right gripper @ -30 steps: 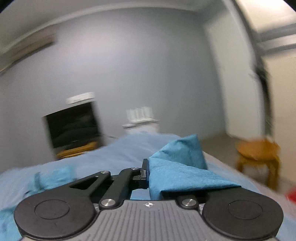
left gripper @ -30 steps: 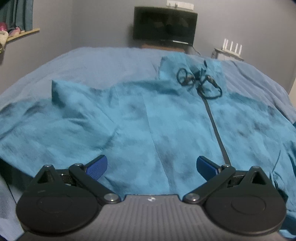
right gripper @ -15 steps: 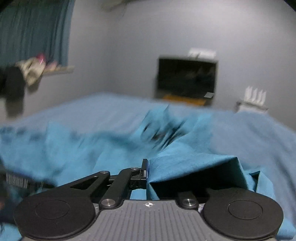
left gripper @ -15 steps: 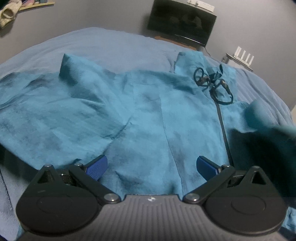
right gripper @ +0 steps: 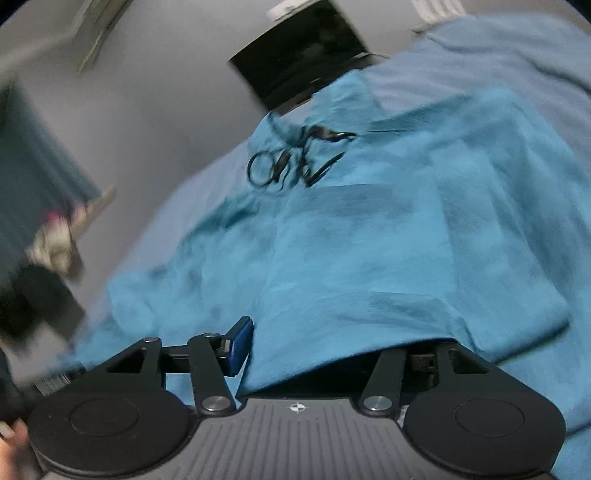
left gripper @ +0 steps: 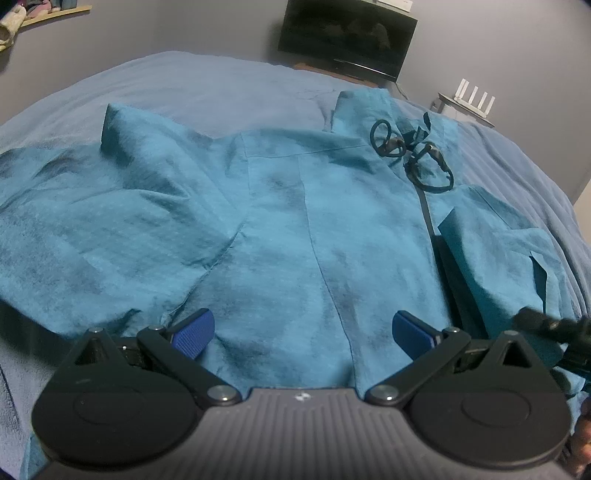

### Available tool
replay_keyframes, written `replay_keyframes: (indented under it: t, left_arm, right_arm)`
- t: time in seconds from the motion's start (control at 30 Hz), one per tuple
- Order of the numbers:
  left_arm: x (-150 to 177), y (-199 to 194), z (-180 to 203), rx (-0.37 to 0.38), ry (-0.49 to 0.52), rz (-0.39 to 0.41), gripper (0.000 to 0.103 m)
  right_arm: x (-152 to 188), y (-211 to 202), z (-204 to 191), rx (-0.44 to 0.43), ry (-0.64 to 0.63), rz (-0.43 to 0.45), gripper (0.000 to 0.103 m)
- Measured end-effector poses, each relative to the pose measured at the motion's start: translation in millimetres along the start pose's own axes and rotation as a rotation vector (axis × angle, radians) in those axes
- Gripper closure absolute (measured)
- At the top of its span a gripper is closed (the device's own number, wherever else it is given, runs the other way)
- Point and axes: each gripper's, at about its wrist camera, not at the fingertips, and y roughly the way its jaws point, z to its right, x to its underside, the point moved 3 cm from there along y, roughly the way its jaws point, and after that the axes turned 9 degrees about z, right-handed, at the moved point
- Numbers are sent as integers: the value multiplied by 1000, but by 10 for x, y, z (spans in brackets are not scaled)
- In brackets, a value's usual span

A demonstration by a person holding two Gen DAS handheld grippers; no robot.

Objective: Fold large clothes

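A large teal jacket [left gripper: 288, 221] lies spread on the blue bed [left gripper: 221, 81], with a dark zipper and black drawstrings [left gripper: 413, 155] near the collar. Its right side is folded inward as a flap [left gripper: 495, 243]. My left gripper [left gripper: 301, 328] is open just above the jacket's near hem, holding nothing. My right gripper [right gripper: 325, 343] is open in a blurred, tilted view; its left blue pad [right gripper: 240, 345] shows and the folded teal cloth [right gripper: 406, 240] drapes over its right finger. Part of the right gripper shows at the right edge of the left wrist view [left gripper: 554, 328].
A black TV [left gripper: 347, 40] stands against the grey wall beyond the bed, with a white router [left gripper: 474, 99] on a small stand to its right. A shelf with clothes [left gripper: 22, 18] is at the far left. Bed sheet surrounds the jacket.
My right gripper carried the jacket's right side over to the left, laid it as a flap on the body, and opened. My left gripper stayed open and tilted down a little.
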Motion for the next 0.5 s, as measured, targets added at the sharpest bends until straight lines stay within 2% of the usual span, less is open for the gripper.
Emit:
replay_keyframes:
  t: [0.13, 0.17, 0.2, 0.27, 0.3, 0.33, 0.37, 0.43, 0.5]
  left_arm:
    - [-3, -7, 10, 3, 2, 2, 0]
    - [-2, -6, 11, 5, 2, 1, 0]
    - [0, -5, 12, 5, 2, 1, 0]
    - [2, -5, 15, 1, 4, 0, 0]
    - [2, -2, 10, 2, 2, 0, 0]
    - [1, -3, 7, 0, -1, -3, 0]
    - [0, -3, 0, -5, -7, -6, 0]
    - [2, 10, -35, -15, -27, -14, 0]
    - [13, 25, -72, -25, -46, -23, 0]
  right_arm:
    - [-47, -150, 201, -65, 167, 44, 43]
    - [-59, -197, 248, -58, 183, 69, 38]
    - [-90, -204, 300, -37, 197, 88, 37]
    - [-142, -216, 466, 25, 259, 124, 39]
    - [-158, -220, 566, 49, 301, 142, 44]
    - [-171, -211, 650, 69, 332, 154, 63]
    - [-190, -174, 703, 86, 344, 159, 87]
    - [-254, -140, 694, 106, 317, 176, 94]
    - [-395, -109, 437, 98, 174, 206, 97]
